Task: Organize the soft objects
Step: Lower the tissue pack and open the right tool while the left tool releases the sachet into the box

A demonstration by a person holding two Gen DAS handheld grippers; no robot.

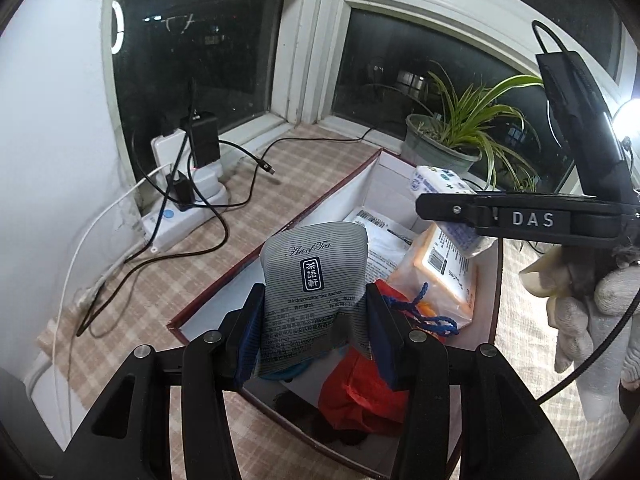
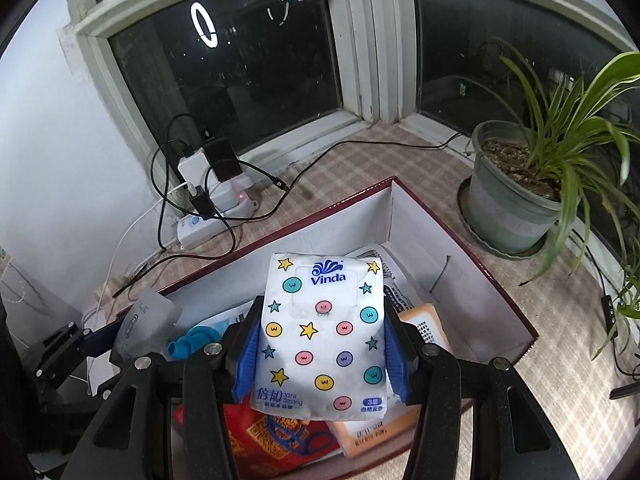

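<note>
The left gripper (image 1: 314, 336) is squeezed shut on a grey striped tea packet (image 1: 314, 280). It holds the packet standing up, above the near end of the box (image 1: 276, 232). The right gripper (image 2: 322, 354) is squeezed shut on a white tissue pack (image 2: 324, 336) with stars and little faces on it. That pack also hangs over the box, nearer the middle.

Down inside the box lie more soft things. There is a red bag (image 1: 360, 388) with a blue string, an orange pack (image 1: 444, 276) and some white paper (image 1: 380, 236). A small blue thing (image 2: 194, 342) sits near the left wall; I cannot tell what it is.

The box sits on a desk (image 1: 280, 168) with a checked cloth. Well away at the back are a power strip (image 1: 168, 220) with black cables and a potted plant (image 2: 516, 196) by the window.

I think the job now is to put both packs neatly into the box. To do it well, bring each pack down low before letting go, so it does not bounce out. Look for a bare spot, like the white floor at the far end. Lay the packs flat and side by side, not on top of the red bag. Open each gripper slowly. Keep the two grippers apart so they do not bump.
</note>
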